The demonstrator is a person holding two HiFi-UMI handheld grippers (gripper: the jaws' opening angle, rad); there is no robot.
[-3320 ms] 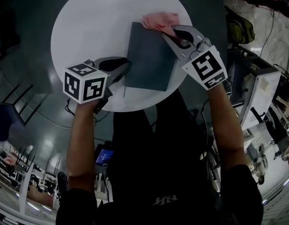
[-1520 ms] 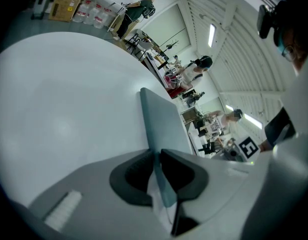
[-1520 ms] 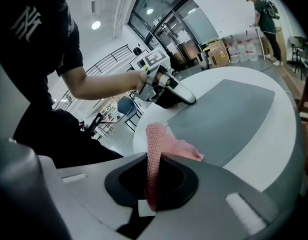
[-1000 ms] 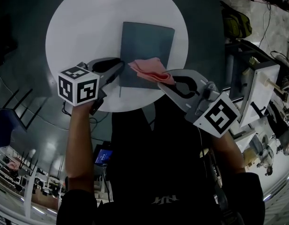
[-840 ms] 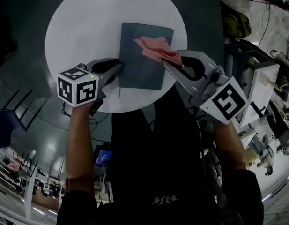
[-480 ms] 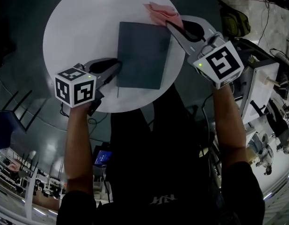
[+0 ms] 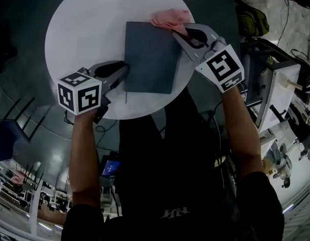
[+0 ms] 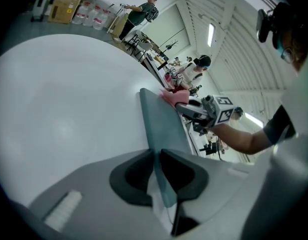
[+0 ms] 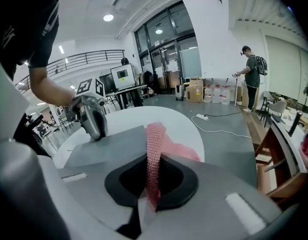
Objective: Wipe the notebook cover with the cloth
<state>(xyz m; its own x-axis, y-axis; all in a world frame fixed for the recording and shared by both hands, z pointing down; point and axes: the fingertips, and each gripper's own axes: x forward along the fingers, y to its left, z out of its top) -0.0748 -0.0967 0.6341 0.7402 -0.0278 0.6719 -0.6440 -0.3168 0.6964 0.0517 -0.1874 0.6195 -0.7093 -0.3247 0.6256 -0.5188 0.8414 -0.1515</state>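
Observation:
A dark grey notebook (image 7: 149, 56) lies flat on the round white table (image 7: 84, 29). My left gripper (image 7: 125, 73) is shut on the notebook's near left edge; in the left gripper view that edge (image 8: 161, 134) runs between the jaws. My right gripper (image 7: 176, 31) is shut on a pink cloth (image 7: 170, 18) at the notebook's far right corner. The cloth (image 9: 153, 144) stands pinched between the pads and spills onto the table beyond. In the right gripper view the notebook (image 9: 111, 146) lies to the left, with the left gripper (image 9: 91, 116) at its far side.
A backpack (image 7: 255, 21) and a white cabinet (image 7: 275, 99) stand on the floor right of the table. A cable (image 9: 218, 129) runs across the floor. People stand in the hall beyond, near boxes and bottles (image 9: 213, 94).
The right gripper swept the cloth from the notebook's near middle up to its far right corner, went just past it, then dropped back a little. The left gripper stayed put.

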